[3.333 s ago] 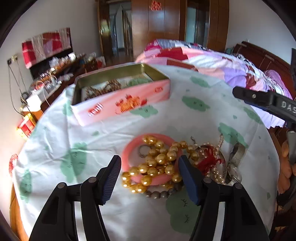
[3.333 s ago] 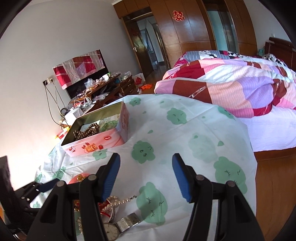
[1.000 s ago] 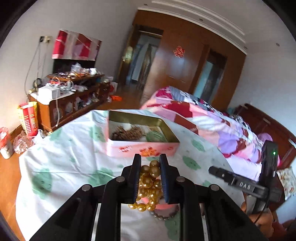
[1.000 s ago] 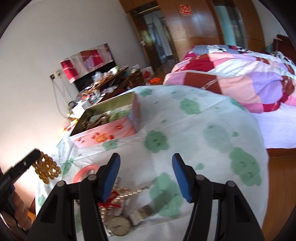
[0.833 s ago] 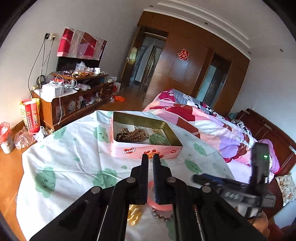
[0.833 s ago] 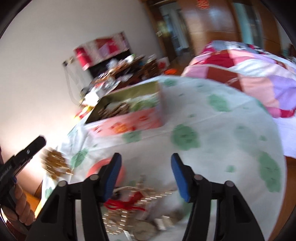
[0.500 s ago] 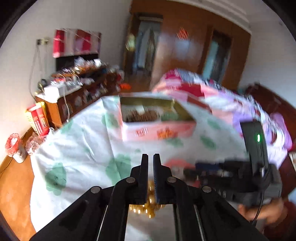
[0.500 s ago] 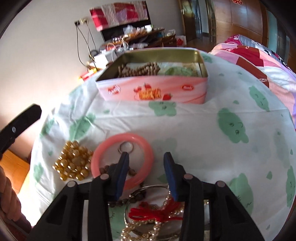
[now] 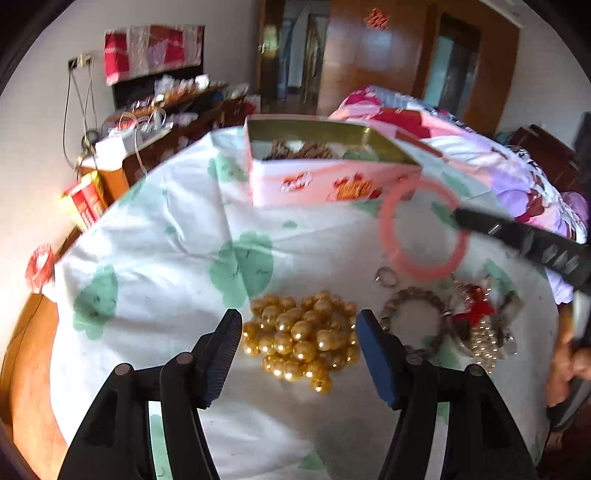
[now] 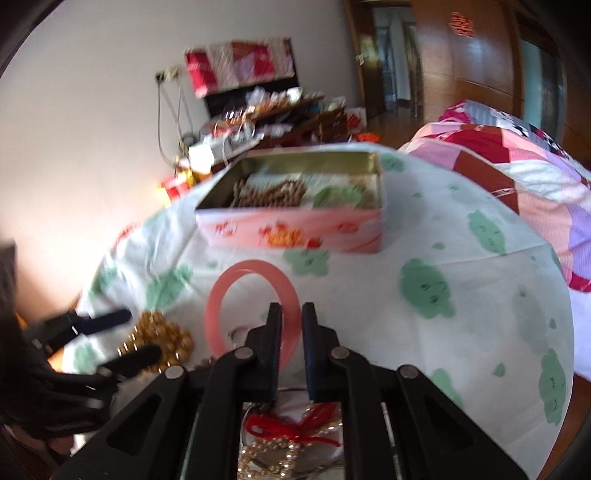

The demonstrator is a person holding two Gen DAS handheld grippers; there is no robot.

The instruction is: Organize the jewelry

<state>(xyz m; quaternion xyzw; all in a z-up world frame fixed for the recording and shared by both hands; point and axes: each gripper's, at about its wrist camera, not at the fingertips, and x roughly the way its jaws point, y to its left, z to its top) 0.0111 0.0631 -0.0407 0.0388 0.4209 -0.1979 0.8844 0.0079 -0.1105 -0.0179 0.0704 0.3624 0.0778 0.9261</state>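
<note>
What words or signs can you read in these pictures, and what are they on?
Pink tin: red logos and fruit pictures on its side, too blurred to read.
Wooden door: a red paper sign, too blurred to read.
Red and yellow box on the floor: print too small to read.
Nothing else has writing.

Bare cloth [image 9: 177, 243] lies left of the pink tin [image 9: 332, 181]. Toward the camera from the tin, gold beads [image 9: 303, 332], a beaded bracelet [image 9: 413, 325] and a pearl tangle [image 9: 480, 325] crowd the way.
</note>
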